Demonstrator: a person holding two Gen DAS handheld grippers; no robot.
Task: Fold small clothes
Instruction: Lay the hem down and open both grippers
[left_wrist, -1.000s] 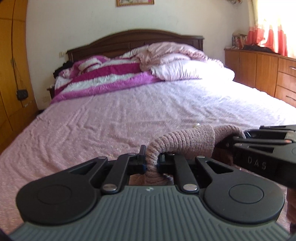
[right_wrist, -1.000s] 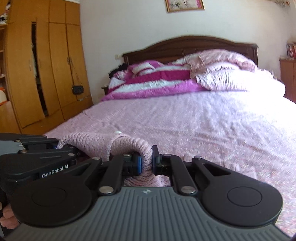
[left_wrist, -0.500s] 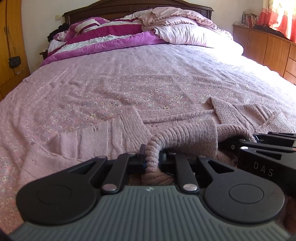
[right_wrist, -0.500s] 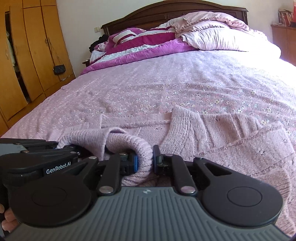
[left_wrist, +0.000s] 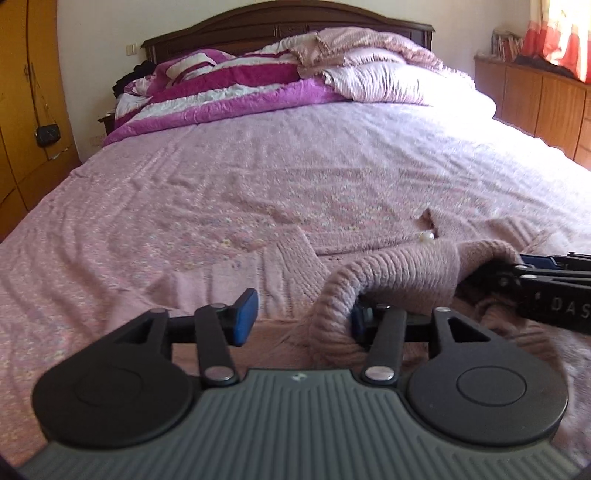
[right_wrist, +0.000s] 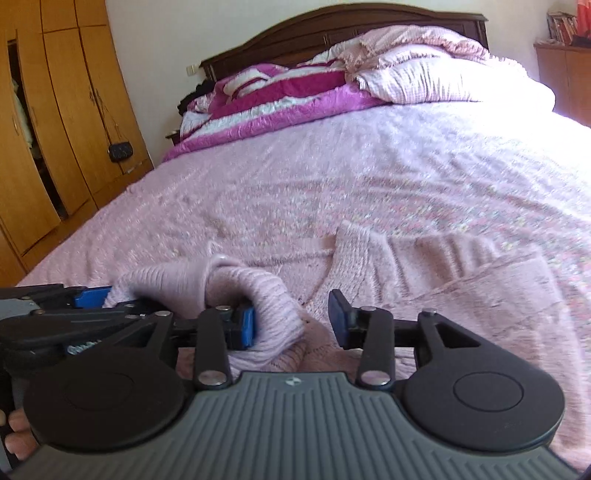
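A small pink knitted sweater (left_wrist: 402, 269) lies on the pink bedspread, its ribbed hem bunched up in front of both grippers. My left gripper (left_wrist: 299, 315) is open; the hem drapes against its right finger and the left finger stands apart. My right gripper (right_wrist: 291, 319) is open too; the hem (right_wrist: 266, 302) rests against its left finger. The sweater's spread body shows in the right wrist view (right_wrist: 443, 266). The right gripper also shows at the right edge of the left wrist view (left_wrist: 546, 284).
The bed (left_wrist: 258, 177) stretches ahead with a striped magenta quilt (left_wrist: 229, 92) and pillows at a dark headboard. Wooden wardrobes (right_wrist: 55, 129) stand at the left, a low wooden cabinet (left_wrist: 535, 96) at the right.
Both grippers were shut on the sweater's hem and have opened. The sweater was lowered onto the bed and the hem now lies loose against the fingers.
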